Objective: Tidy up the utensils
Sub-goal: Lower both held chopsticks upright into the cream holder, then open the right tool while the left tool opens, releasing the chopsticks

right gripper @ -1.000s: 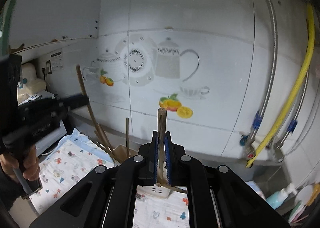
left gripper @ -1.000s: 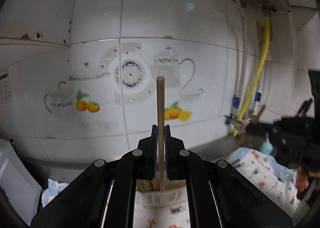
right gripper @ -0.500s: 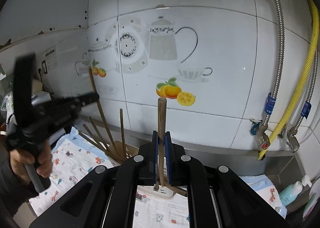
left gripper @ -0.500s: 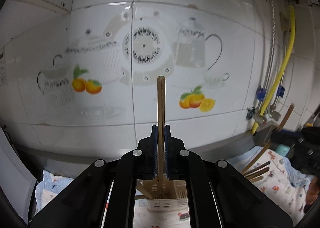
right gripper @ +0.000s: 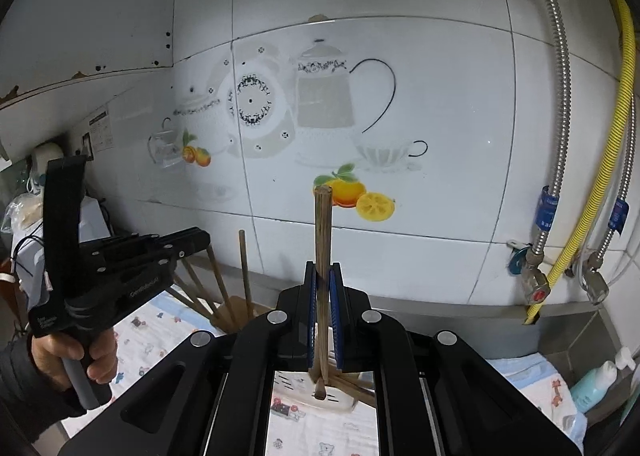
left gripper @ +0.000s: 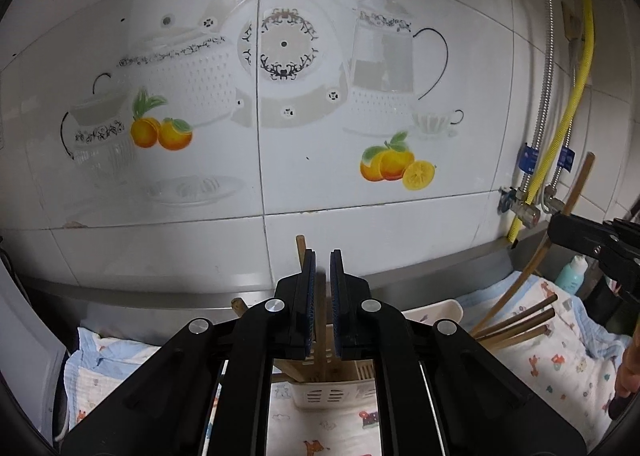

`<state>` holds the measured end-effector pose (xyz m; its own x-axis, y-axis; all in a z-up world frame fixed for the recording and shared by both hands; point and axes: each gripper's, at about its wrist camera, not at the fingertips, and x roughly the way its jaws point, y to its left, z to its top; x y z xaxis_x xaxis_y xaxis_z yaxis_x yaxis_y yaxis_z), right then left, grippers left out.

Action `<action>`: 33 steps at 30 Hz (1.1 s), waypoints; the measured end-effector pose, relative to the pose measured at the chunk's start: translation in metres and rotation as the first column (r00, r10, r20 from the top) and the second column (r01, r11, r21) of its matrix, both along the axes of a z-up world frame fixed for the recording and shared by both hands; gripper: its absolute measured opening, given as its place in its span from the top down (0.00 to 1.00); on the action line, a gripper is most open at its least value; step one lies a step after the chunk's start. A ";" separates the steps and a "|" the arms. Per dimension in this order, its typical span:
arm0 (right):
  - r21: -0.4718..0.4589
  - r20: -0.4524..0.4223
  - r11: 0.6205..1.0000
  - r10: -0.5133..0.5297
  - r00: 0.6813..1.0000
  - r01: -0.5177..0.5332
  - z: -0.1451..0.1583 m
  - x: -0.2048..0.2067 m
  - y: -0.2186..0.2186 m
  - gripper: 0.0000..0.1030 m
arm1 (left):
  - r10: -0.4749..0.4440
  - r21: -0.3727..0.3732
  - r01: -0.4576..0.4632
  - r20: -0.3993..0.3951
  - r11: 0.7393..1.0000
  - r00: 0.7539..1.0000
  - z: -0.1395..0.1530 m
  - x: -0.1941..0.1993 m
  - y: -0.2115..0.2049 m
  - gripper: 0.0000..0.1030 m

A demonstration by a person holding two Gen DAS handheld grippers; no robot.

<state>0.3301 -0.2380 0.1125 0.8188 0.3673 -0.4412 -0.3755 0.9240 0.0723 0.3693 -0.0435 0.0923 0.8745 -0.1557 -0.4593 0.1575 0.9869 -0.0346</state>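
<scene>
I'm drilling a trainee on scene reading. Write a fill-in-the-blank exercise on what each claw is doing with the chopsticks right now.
1. The left claw is ____, with a gap between its pads.
2. The right claw is shut on a wooden ____.
3. The white utensil basket sits on a printed ____.
4. The hose on the wall is coloured ____.

Missing words: open; chopstick; cloth; yellow

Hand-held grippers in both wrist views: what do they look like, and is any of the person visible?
Both the left hand-held gripper and the right hand-held gripper are matte black, with angular linkage arms, silver round pivot bolts and blue ribbed pads. In the right wrist view, the left one shows small white lettering and a grey handle, held by a bare hand in a dark sleeve.
</scene>
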 end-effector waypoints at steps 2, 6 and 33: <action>-0.004 -0.009 1.000 0.006 1.000 -0.006 -0.001 0.003 0.002 0.94 | -0.005 -0.002 0.005 -0.002 1.000 1.000 0.000 -0.001 0.000 0.93; -0.023 -0.035 1.000 0.002 0.999 -0.003 -0.010 0.008 0.006 0.94 | -0.004 0.000 0.004 0.006 1.000 1.000 0.002 -0.003 0.001 0.93; -0.048 -0.071 0.998 -0.044 0.997 0.041 -0.024 -0.038 -0.005 0.62 | 0.020 0.023 -0.022 0.075 1.000 0.997 0.012 -0.094 0.024 0.24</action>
<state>0.2920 -0.2430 0.0886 0.7988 0.3106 -0.5152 -0.3313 0.9420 0.0543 0.2751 -0.0196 0.1046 0.9095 -0.1270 -0.3959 0.1381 0.9904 -0.0003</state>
